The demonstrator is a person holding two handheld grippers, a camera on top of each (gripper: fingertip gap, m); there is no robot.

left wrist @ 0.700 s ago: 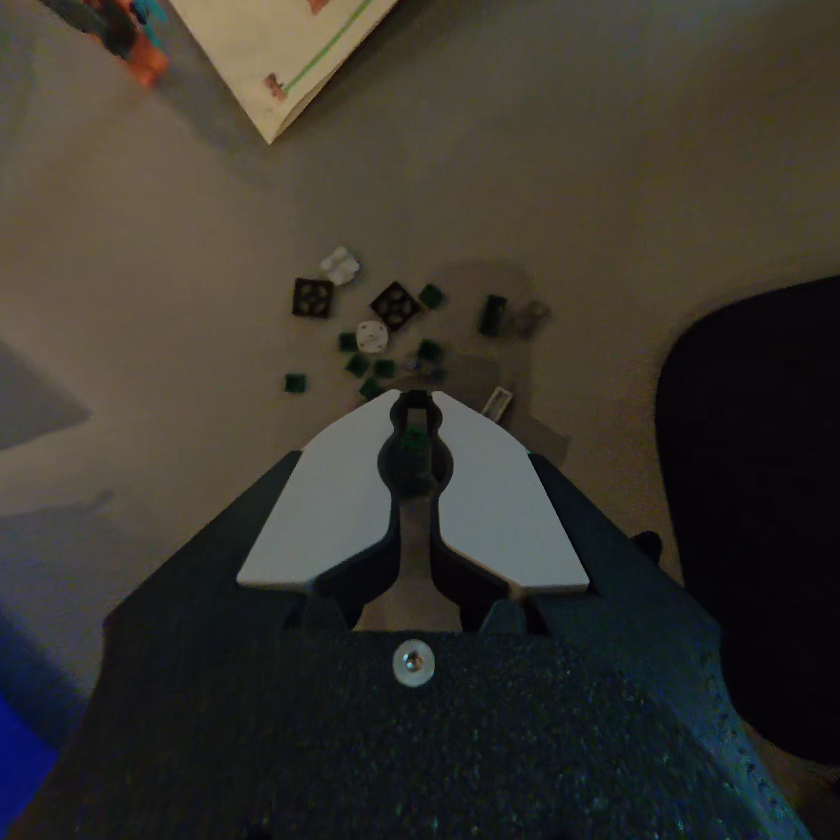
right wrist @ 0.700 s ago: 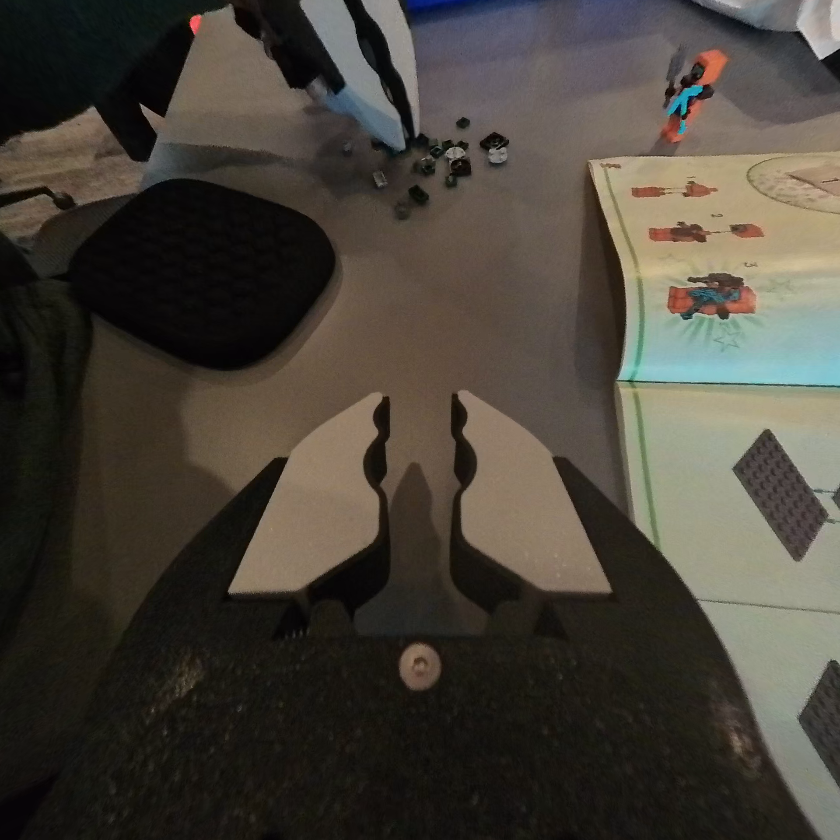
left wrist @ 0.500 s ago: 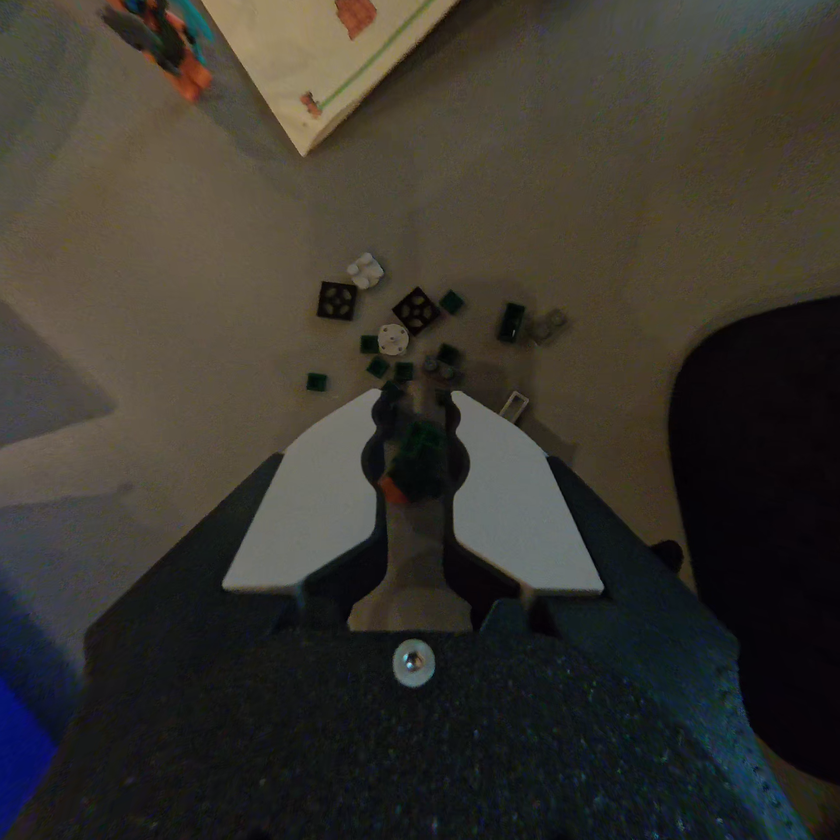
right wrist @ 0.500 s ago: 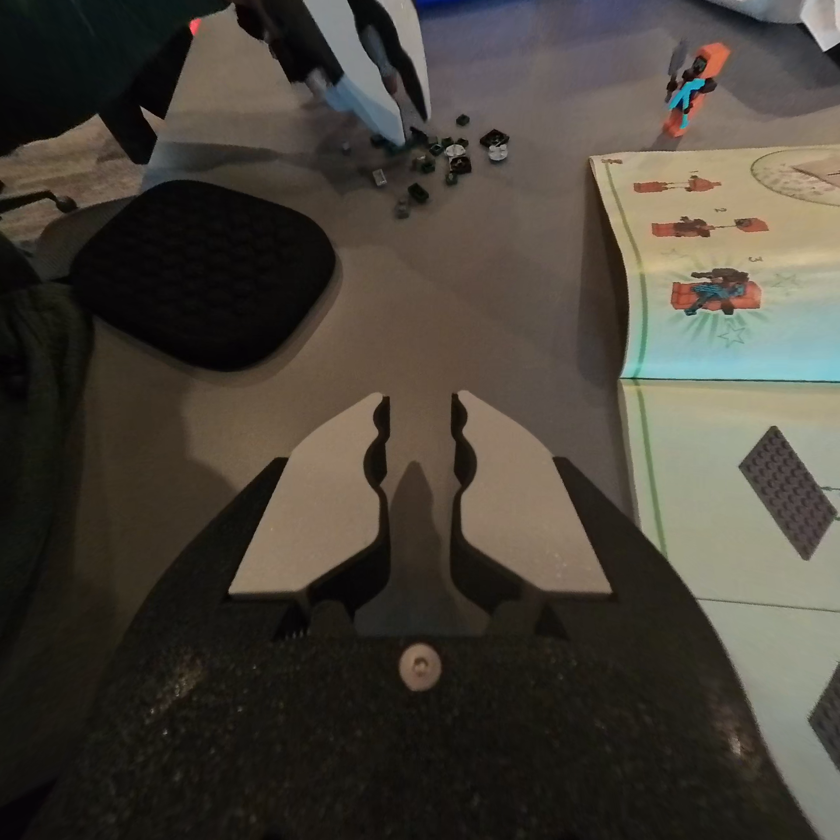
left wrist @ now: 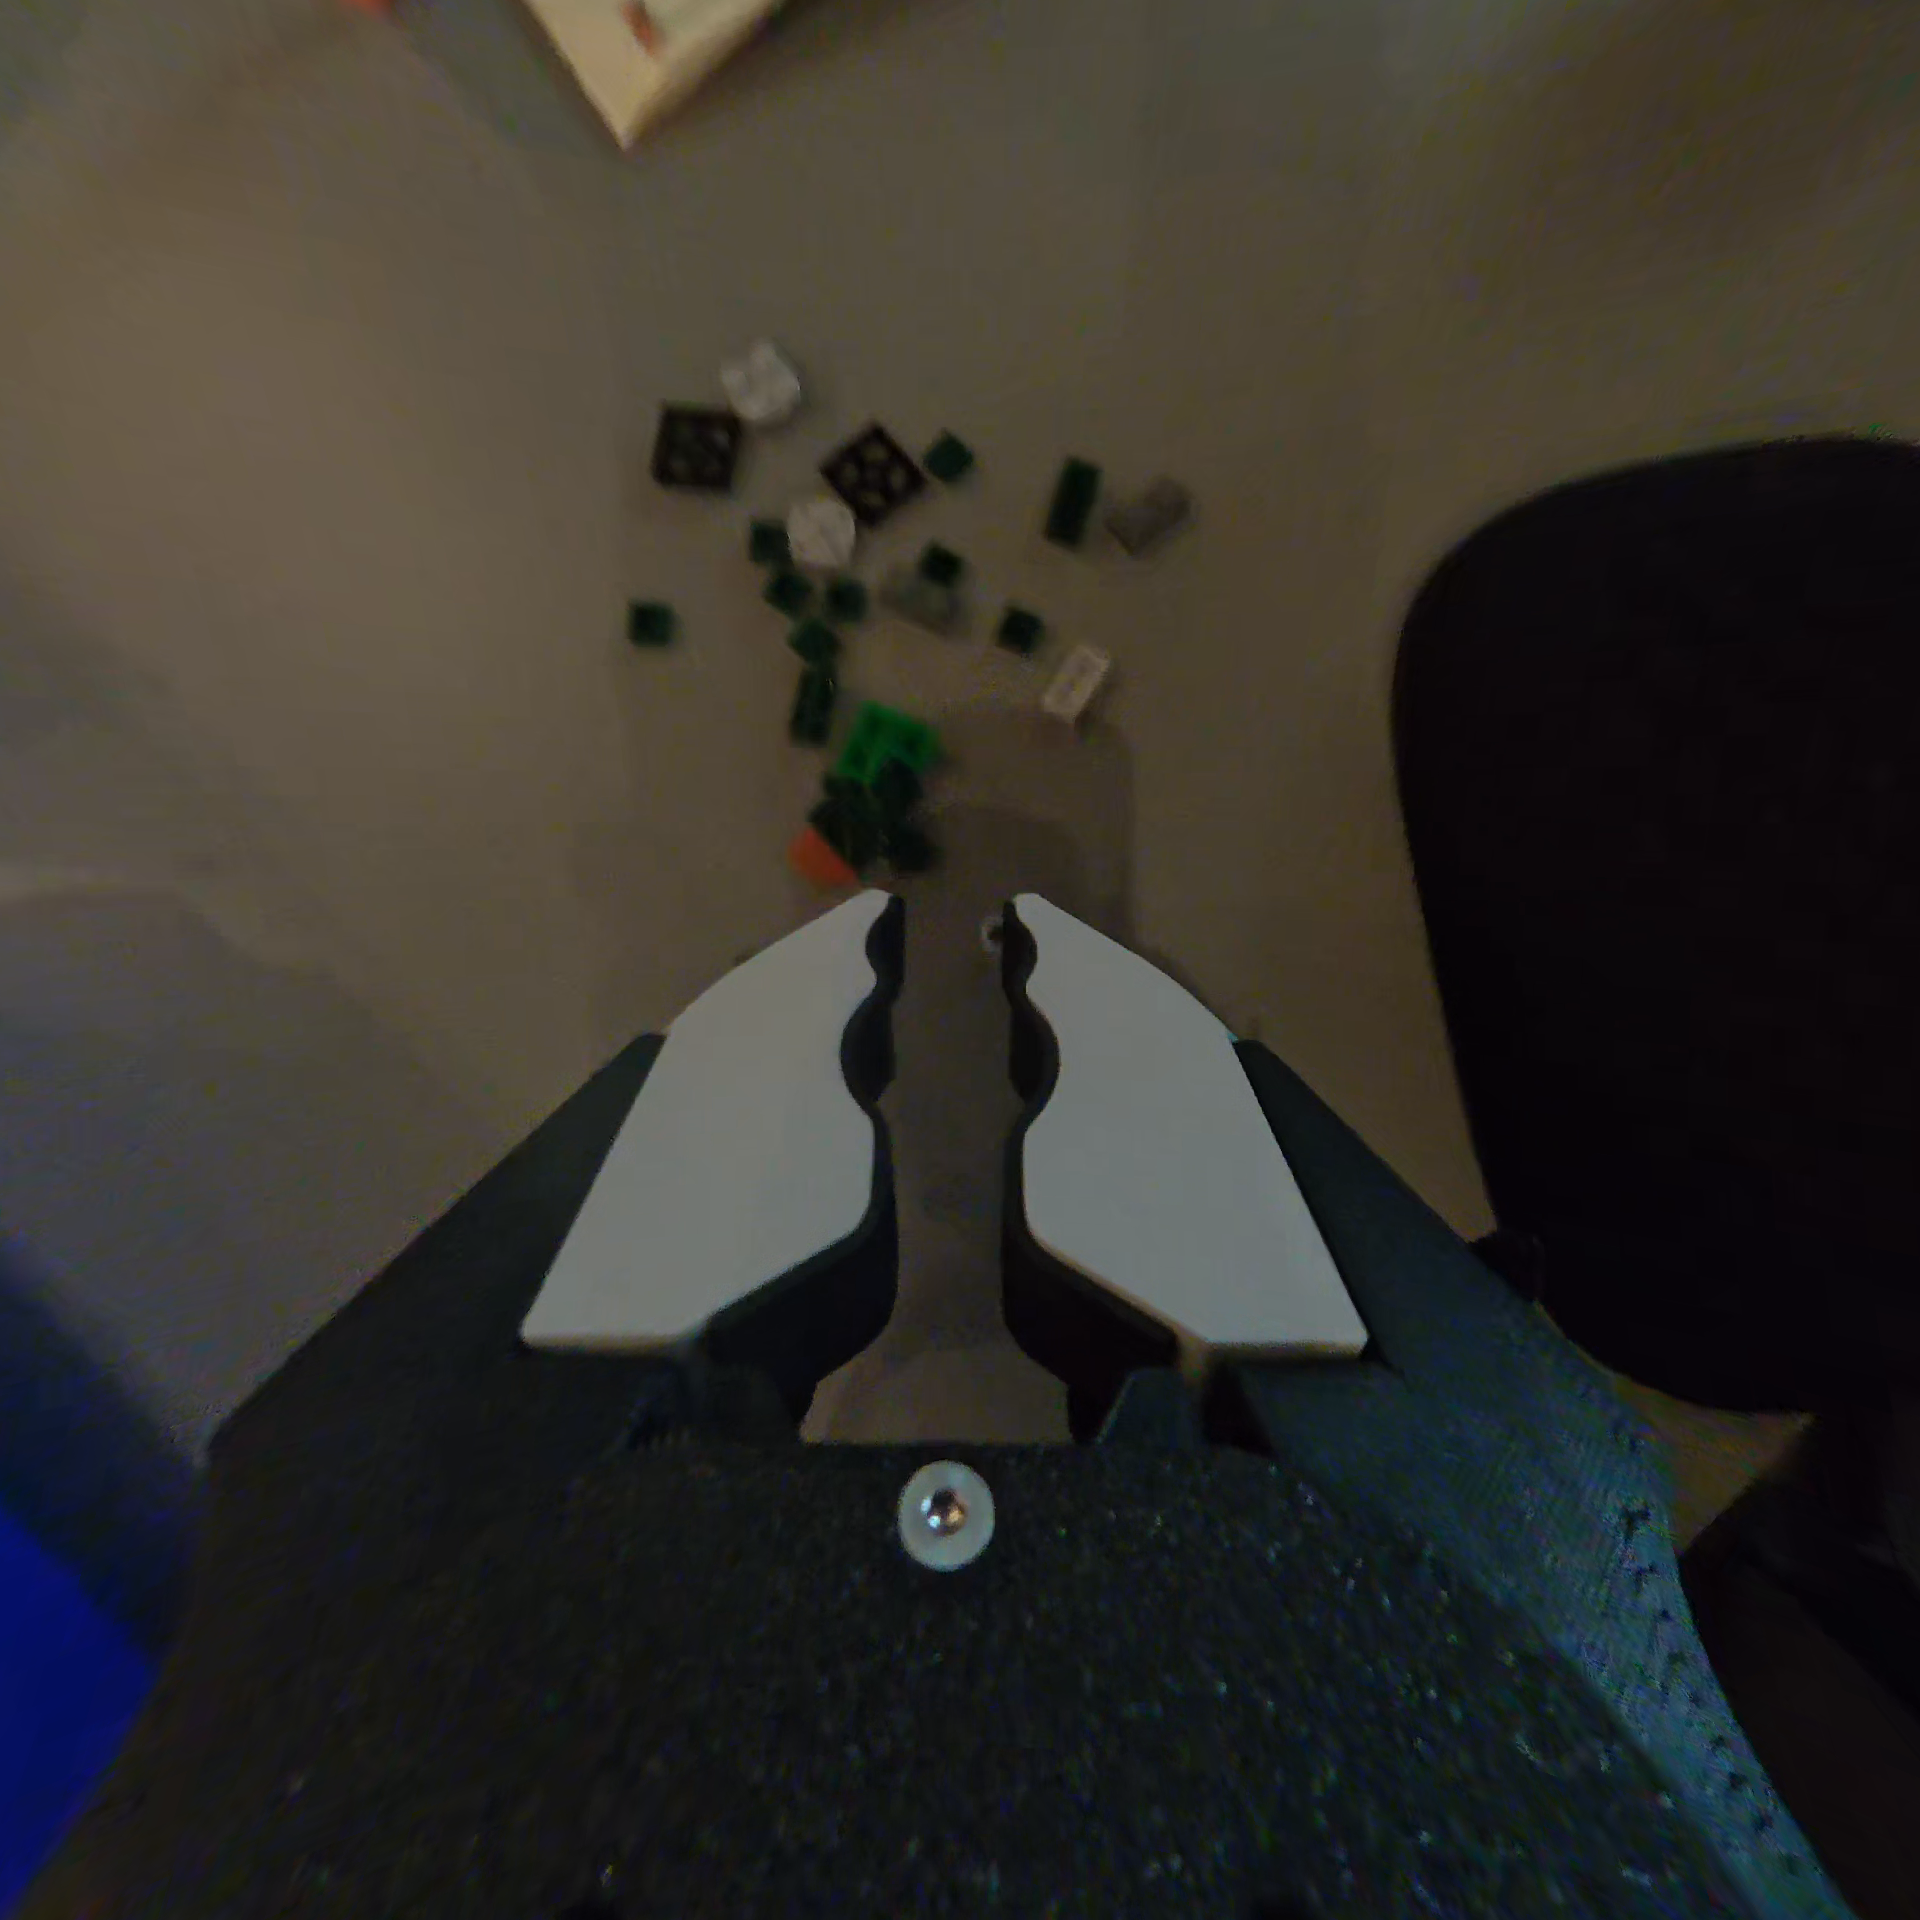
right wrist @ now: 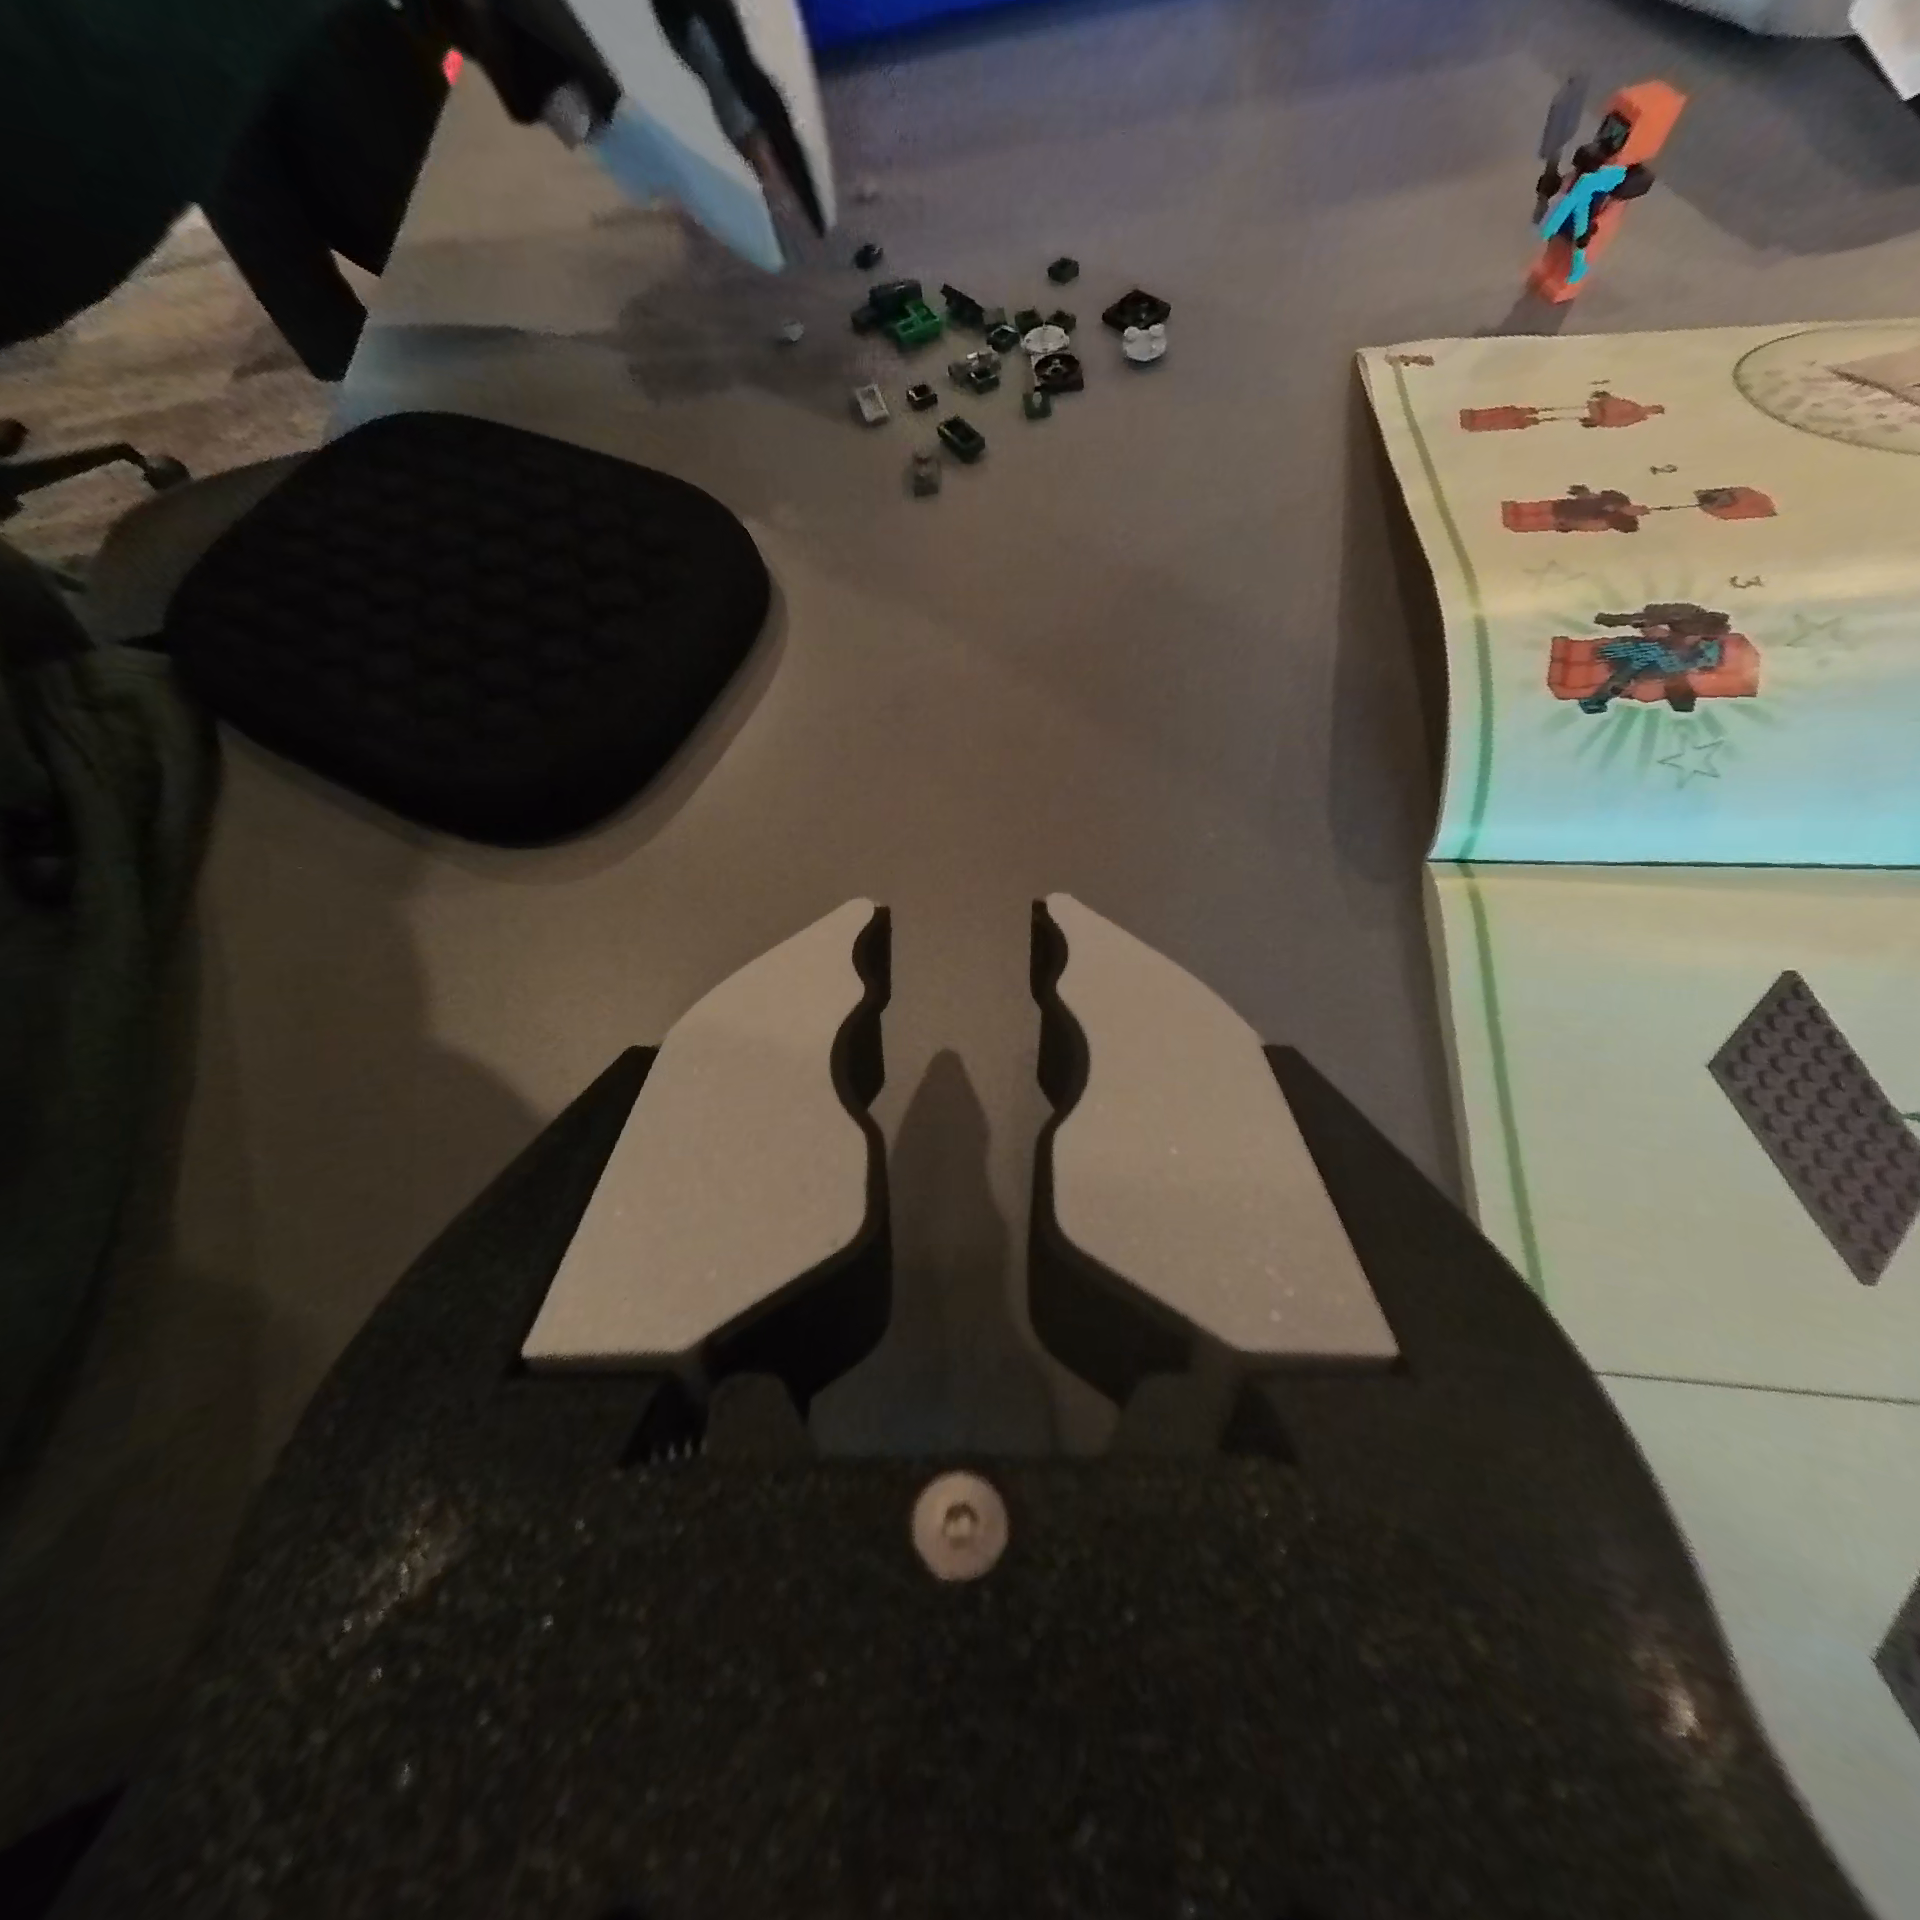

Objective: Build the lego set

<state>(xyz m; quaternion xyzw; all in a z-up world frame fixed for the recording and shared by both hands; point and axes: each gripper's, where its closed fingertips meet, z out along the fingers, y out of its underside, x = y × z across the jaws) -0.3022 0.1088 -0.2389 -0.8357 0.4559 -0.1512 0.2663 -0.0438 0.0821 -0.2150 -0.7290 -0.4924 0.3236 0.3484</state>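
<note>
A small green and black lego figure (left wrist: pixel 871 795) with an orange end lies on the grey table, just beyond my left gripper (left wrist: pixel 951 914). That gripper is open and empty above the table. Loose green, black and white lego pieces (left wrist: pixel 831 530) are scattered beyond the figure. In the right wrist view the figure (right wrist: pixel 899 312) lies at the left of the scattered pieces (right wrist: pixel 1029 353), under the raised left gripper (right wrist: pixel 795 244). My right gripper (right wrist: pixel 961 914) is open and empty, low over bare table, far from the pieces.
An open instruction booklet (right wrist: pixel 1662 727) lies at the right; its corner (left wrist: pixel 649 62) shows in the left wrist view. An orange and blue built figure (right wrist: pixel 1590 197) stands behind it. A black chair seat (right wrist: pixel 468 634) sits at the table's left edge. There is about 25 cm between the tips of the two grippers.
My left gripper opened and let go of the green and black figure, then pulled back and up; the figure now lies on the table. My right gripper has stayed in place.
</note>
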